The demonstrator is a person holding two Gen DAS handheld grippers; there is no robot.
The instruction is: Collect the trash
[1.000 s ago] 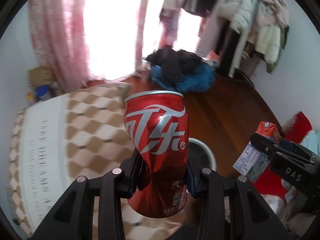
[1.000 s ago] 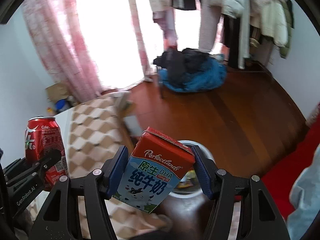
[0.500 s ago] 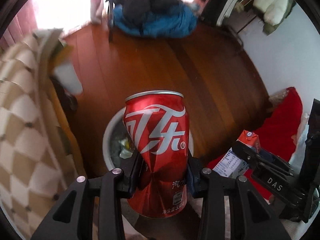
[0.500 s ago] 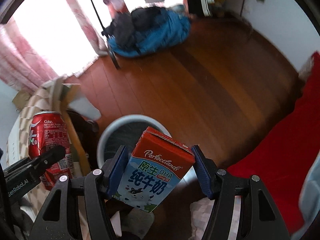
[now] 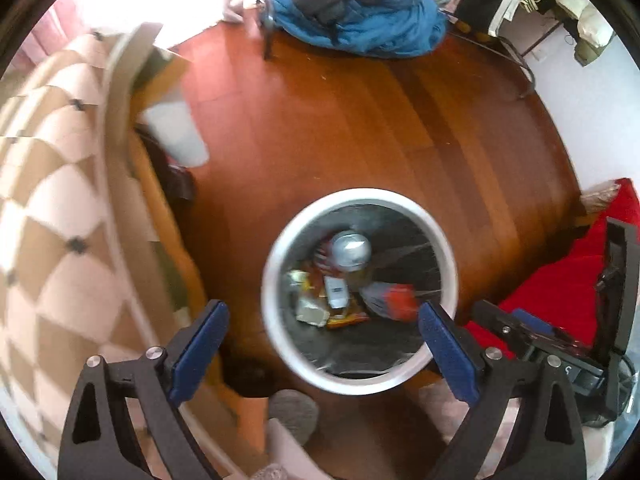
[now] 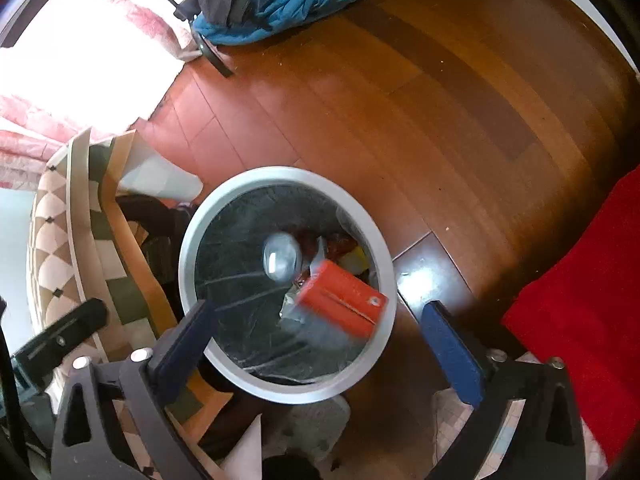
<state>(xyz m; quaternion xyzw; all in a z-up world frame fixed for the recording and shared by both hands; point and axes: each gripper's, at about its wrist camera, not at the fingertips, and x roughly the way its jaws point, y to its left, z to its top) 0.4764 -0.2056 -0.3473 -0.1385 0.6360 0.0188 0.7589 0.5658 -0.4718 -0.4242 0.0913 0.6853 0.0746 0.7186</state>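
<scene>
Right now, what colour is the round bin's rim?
White, on the round bin; clearest in the left wrist view.

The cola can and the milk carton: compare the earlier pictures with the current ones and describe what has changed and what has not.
Both grippers swung down over the trash bin and their jaws have just been opening. The left gripper let go of the cola can, the right gripper of the milk carton; both now lie in the bin, with nothing between the fingers. The bin, wooden floor and blue bedding pile stayed put.
</scene>
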